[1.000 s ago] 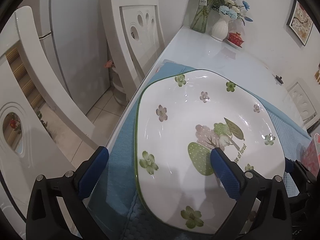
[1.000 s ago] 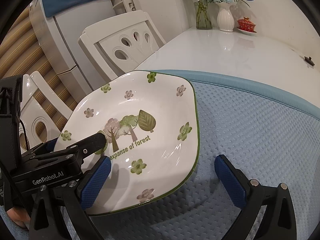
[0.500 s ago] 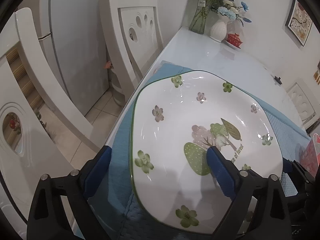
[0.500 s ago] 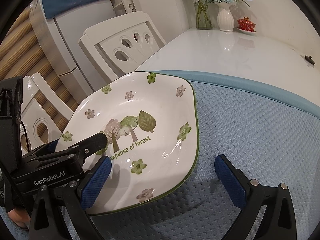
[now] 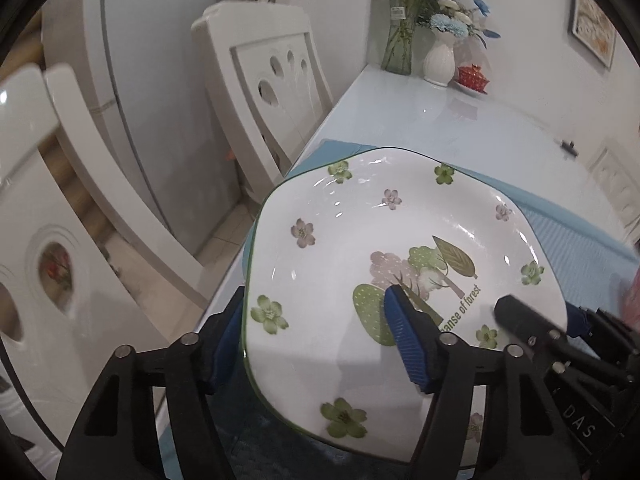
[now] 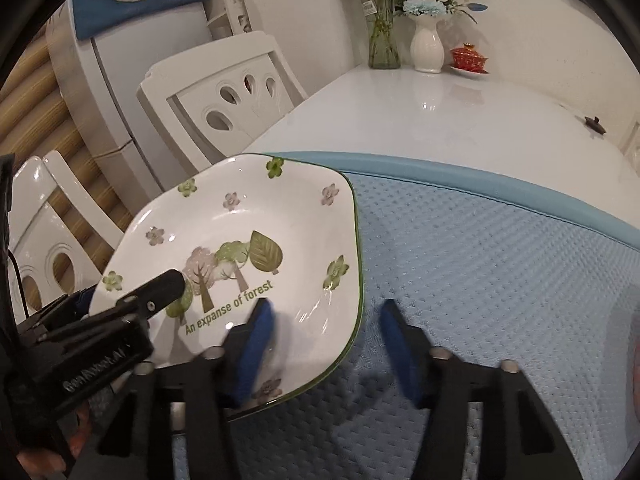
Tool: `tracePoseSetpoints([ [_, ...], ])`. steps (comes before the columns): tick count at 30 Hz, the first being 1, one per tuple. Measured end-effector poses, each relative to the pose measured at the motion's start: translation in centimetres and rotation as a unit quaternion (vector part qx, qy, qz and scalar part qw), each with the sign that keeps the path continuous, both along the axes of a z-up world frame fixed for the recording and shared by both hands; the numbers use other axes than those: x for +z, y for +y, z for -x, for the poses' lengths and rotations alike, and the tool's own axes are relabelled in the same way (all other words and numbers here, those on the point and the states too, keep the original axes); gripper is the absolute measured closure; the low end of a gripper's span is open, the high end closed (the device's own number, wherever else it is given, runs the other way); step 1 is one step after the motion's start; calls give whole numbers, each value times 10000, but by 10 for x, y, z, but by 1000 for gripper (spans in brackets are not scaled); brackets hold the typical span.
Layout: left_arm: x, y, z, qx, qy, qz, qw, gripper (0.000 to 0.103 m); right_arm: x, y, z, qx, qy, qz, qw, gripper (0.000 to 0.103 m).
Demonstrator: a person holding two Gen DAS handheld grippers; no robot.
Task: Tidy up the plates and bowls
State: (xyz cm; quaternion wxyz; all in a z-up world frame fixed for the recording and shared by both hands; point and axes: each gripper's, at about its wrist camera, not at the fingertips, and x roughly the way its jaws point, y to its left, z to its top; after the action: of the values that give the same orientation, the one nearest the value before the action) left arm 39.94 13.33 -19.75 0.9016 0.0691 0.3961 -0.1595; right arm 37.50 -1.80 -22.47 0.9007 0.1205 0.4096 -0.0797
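On blue mat (image 6: 500, 264), both left gripper (image 5: 316, 340) and right gripper (image 6: 326, 340) are closing, half-open, astride flowered plate's (image 5: 360, 240) rim, pads not yet pressing.

Left tool (image 5: 316, 340), right tool (image 6: 324, 344): black frames, ribbed blue pads, silver screws, white lettering

- This is looking like a home dining area: a long glossy white table (image 6: 420, 120) is running toward the upper right of the frame.
- White carved dining chairs (image 6: 224, 96) are standing along its left side.
- A glass vase of flowers (image 6: 382, 20), a white vase (image 6: 428, 46) and a red lidded cup (image 6: 469, 58) are sitting at the far end.
- A framed picture (image 5: 594, 40) is hanging upper right.
- A blue mat (image 6: 500, 260) is covering the near tabletop.
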Motion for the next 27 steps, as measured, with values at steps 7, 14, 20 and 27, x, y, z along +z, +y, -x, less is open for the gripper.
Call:
tracePoseSetpoints([
  [7, 7, 11, -4, 253, 250, 218, 9991, 53, 6, 19, -1, 39, -16, 602, 9982, 73],
  [14, 21, 19, -7, 459, 640, 542, 9954, 53, 33, 29, 5, 8, -426, 822, 9957, 73],
  [20, 48, 19, 19, 364, 455, 598, 9965, 53, 66, 31, 14, 150, -741, 1086, 9912, 73],
  [27, 79, 23, 49, 294, 216, 751, 9965, 53, 107, 41, 43, 177, -1124, 1288, 9851, 73],
])
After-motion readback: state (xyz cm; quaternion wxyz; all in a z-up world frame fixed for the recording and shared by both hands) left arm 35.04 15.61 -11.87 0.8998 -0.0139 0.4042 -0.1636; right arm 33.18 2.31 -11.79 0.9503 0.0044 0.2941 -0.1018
